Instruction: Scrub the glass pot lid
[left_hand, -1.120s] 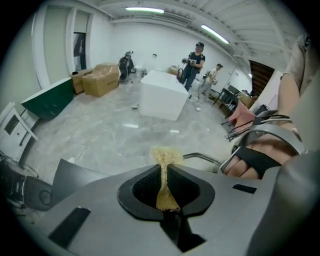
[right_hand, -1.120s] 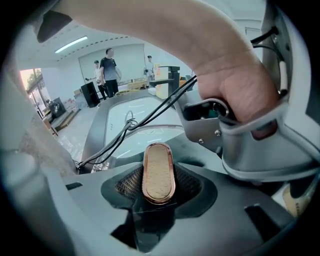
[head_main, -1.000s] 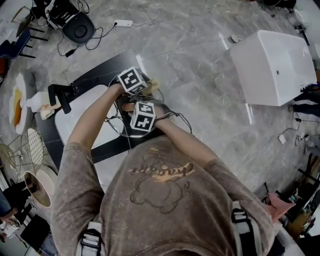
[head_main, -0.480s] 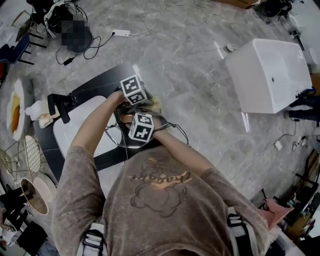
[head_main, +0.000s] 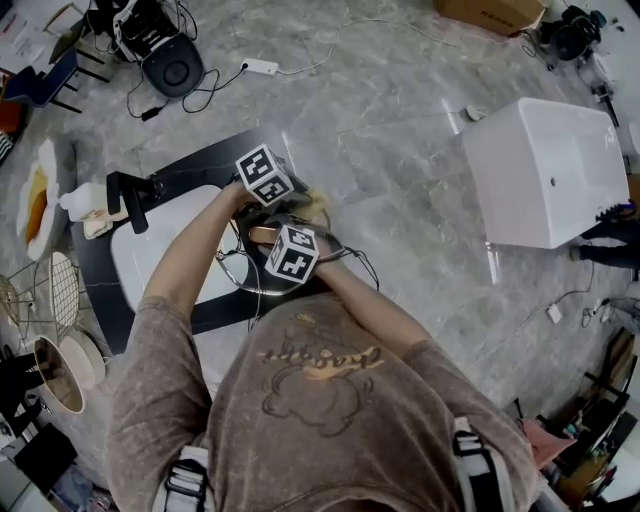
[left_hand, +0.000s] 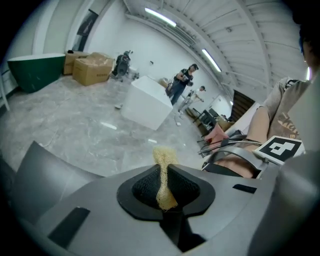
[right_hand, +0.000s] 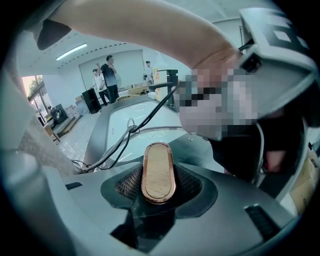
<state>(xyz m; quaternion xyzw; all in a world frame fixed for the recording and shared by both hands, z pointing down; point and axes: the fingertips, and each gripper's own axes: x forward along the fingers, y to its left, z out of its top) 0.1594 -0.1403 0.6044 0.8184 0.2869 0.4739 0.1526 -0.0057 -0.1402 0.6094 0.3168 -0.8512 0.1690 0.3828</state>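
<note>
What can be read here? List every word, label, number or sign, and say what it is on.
No text here reads clearly.
Shirt print: a cursive word beside a drawing, too warped to read.
Marker cubes: black-and-white square patterns, no letters or numbers.
Cardboard boxes: any print is too small to read.

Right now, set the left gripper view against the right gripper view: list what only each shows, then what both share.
Only the left gripper view: the left gripper shut on a yellow scrubber, with a white box and cardboard boxes beyond it.
Only the right gripper view: the right gripper shut on the lid's wooden handle, with a white basin behind it.
Both: people standing far off, and ceiling strip lights.
</note>
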